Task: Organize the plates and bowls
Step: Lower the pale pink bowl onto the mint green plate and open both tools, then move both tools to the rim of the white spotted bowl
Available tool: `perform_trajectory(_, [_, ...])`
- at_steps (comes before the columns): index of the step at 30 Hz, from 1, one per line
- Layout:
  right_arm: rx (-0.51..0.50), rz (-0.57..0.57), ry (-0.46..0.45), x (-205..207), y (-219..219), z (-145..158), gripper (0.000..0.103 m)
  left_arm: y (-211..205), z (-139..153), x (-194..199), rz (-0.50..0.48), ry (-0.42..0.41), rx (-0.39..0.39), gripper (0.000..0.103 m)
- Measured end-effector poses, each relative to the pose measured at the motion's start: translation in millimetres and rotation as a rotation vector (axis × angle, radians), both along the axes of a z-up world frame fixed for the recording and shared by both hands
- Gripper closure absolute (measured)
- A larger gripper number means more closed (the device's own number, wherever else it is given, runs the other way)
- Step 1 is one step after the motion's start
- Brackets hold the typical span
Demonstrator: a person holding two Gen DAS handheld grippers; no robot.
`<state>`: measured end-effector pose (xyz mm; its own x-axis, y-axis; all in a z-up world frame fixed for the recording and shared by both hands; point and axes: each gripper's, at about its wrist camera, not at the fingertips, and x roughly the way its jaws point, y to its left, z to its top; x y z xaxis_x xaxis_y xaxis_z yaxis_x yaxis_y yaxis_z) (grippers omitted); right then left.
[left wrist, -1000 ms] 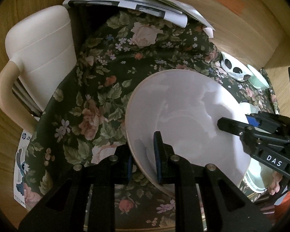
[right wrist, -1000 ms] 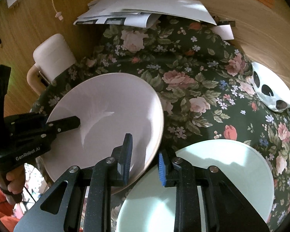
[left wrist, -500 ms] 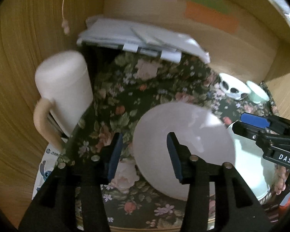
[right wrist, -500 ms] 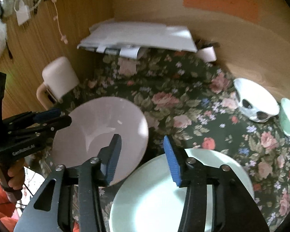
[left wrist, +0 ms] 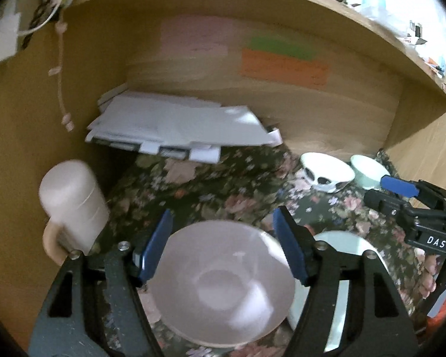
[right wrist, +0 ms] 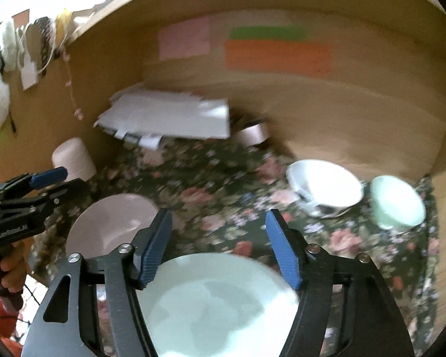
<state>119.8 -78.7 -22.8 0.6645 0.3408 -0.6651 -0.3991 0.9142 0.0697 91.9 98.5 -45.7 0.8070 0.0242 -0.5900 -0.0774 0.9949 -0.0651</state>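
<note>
A pale pink plate [left wrist: 223, 282] lies on the floral cloth [left wrist: 223, 184]; it also shows in the right wrist view [right wrist: 110, 223]. My left gripper [left wrist: 223, 244] is open and empty, held above the pink plate. A pale green plate [right wrist: 217, 303] lies to the right of it, partly seen in the left wrist view [left wrist: 339, 282]. My right gripper [right wrist: 220, 247] is open and empty above the green plate. A white patterned bowl [right wrist: 324, 187] and a small green bowl [right wrist: 398, 205] stand at the back right.
A white jug with a beige handle [left wrist: 71, 205] stands at the left edge. A stack of papers [left wrist: 175, 125] lies at the back against the wooden wall [left wrist: 312, 113]. A tape roll [right wrist: 252, 132] sits beside the papers.
Both grippers let go of the pink plate, opened wide and pulled back and up. The pink plate now lies flat on the cloth beside the green plate.
</note>
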Motion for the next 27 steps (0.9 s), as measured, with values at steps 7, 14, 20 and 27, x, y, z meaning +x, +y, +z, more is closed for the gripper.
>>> perform_trajectory(7, [-0.017, -0.103, -0.060, 20.7, -44.4, 14.3, 0.035, -26.5, 8.4, 32.8, -0.048, 0.005, -0.008, 0.030])
perform_trajectory(14, [-0.018, -0.210, 0.006, 64.0, -84.9, -11.2, 0.035, -51.5, 4.8, 77.7, -0.084, 0.042, 0.013, 0.027])
perform_trajectory(20, [-0.032, -0.277, 0.077, 100.1, -108.1, -39.3, 0.035, -70.0, -5.7, 120.8, -0.105, 0.100, 0.036, 0.027])
perform_trajectory(27, [-0.023, -0.326, 0.195, 139.8, -125.6, -72.4, 0.057, -81.8, -26.8, 159.6, -0.131, 0.164, 0.061, 0.027])
